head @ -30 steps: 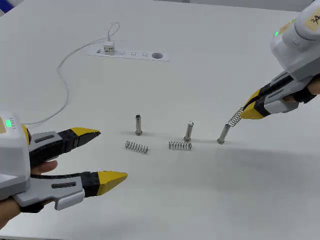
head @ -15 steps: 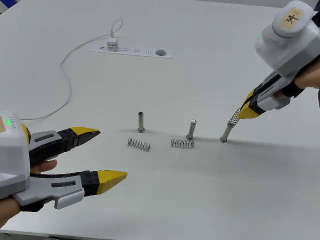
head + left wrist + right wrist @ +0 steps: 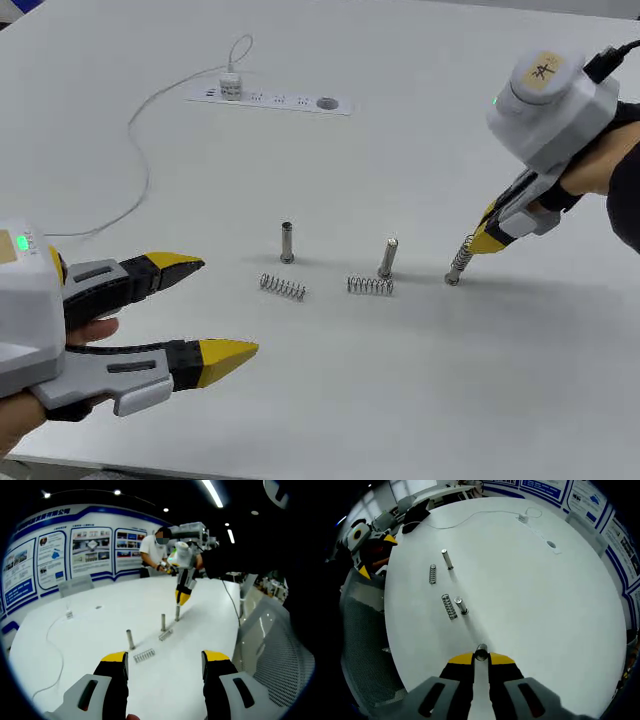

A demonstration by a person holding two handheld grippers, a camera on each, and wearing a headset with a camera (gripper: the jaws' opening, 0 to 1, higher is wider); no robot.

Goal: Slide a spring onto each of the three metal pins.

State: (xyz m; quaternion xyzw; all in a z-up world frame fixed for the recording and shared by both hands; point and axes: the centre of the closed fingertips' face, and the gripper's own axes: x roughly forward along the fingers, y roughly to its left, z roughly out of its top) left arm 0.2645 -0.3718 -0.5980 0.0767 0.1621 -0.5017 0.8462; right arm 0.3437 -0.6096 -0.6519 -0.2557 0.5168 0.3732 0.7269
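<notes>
While the right gripper (image 3: 480,242) pinches the top of a spring (image 3: 464,253) partway down the pin (image 3: 453,278) just below its tips, a sideways nudge could tip that pin — or an early release could let the coil hop off. The left gripper (image 3: 226,306) hangs spread, well apart.

Three pins stand in a row on the table (image 3: 400,400): left pin (image 3: 287,242), middle pin (image 3: 388,257) and right pin (image 3: 453,276), with one spring (image 3: 282,287) lying just in front of the left pin and a second spring (image 3: 370,285) just in front of the middle one. A third spring (image 3: 462,256) sits on the right pin, the right gripper (image 3: 480,243) closed on its top, and the left gripper (image 3: 228,306) hangs spread at the near left. A power strip (image 3: 268,100) lies behind the row, its cable (image 3: 140,150) trailing left.
</notes>
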